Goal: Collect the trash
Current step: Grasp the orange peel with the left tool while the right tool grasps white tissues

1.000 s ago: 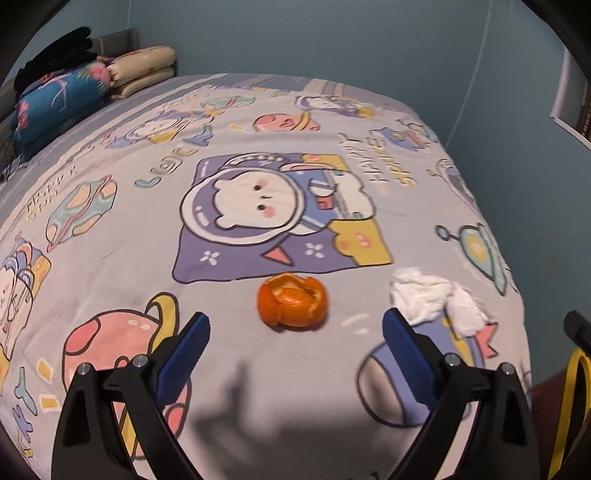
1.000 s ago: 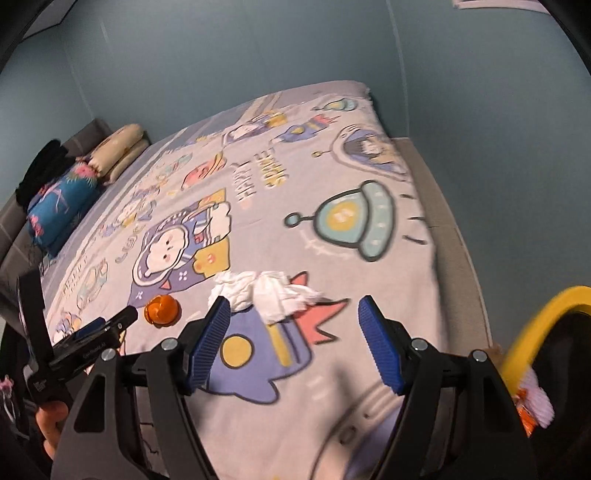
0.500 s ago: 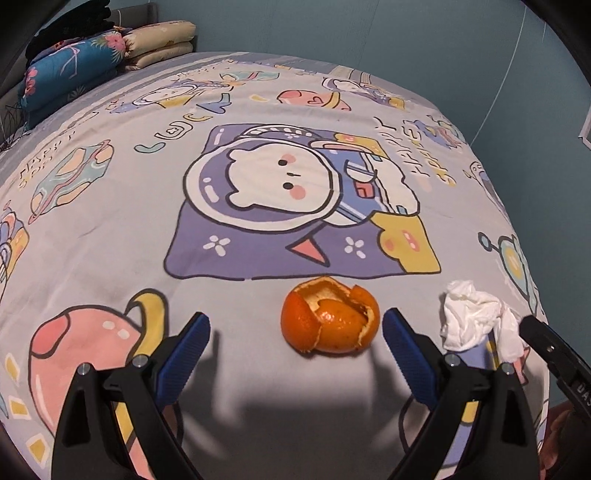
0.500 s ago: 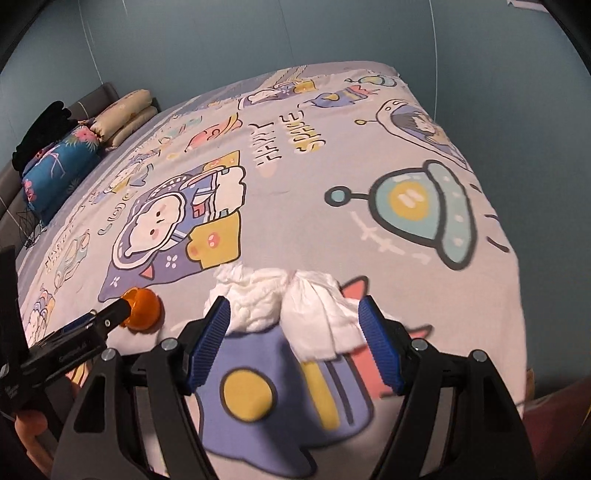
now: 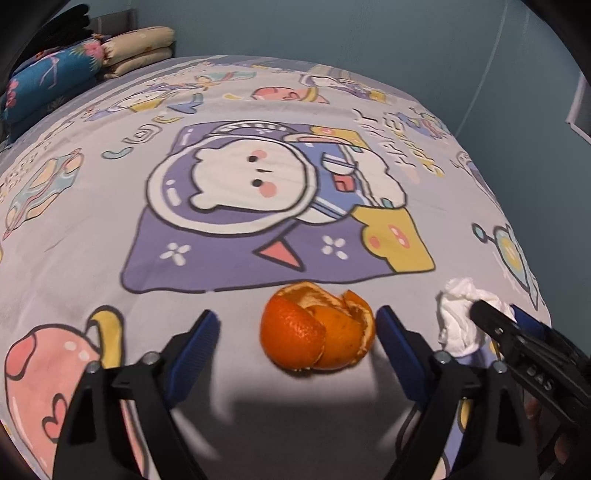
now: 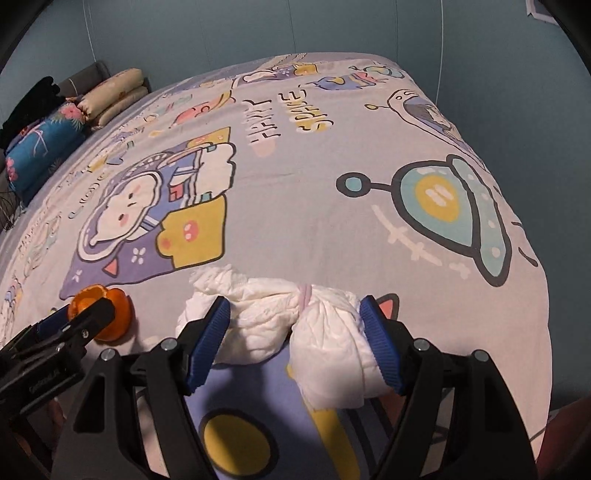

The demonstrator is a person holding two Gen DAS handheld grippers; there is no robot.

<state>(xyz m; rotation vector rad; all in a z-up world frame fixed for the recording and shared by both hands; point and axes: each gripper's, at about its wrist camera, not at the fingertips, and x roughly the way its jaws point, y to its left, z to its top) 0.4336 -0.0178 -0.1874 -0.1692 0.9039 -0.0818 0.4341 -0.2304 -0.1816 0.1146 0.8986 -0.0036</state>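
A blue-green wall (image 5: pixel 332 26) backs a bed whose grey bedsheet (image 5: pixel 92 236) is printed with cartoon space figures, an astronaut bear (image 5: pixel 251 177) at its middle. At ten o'clock in the left wrist view, a blue floral pillow (image 5: pixel 51 81) and folded beige bedding (image 5: pixel 140 48) lie stacked at the head of the bed. Nothing lies between either tool and its target.

The left gripper (image 5: pixel 295 325) has just been closing its jaws, yet they are still wide apart. The orange peel (image 5: pixel 317 328) rests on the sheet between the blue pads, close to the pad at three o'clock and well clear of the pad at nine o'clock; neither pad presses it.

The right gripper (image 6: pixel 295 314) straddles the crumpled white tissue (image 6: pixel 288 325), which lies near the foot edge of the bed. Its jaws are spread wide; the tissue fills the gap, and the pad at three o'clock appears to touch the wad's side, though no squeeze shows. From the right wrist view the peel sits at nine o'clock, beside the left tool's tip.
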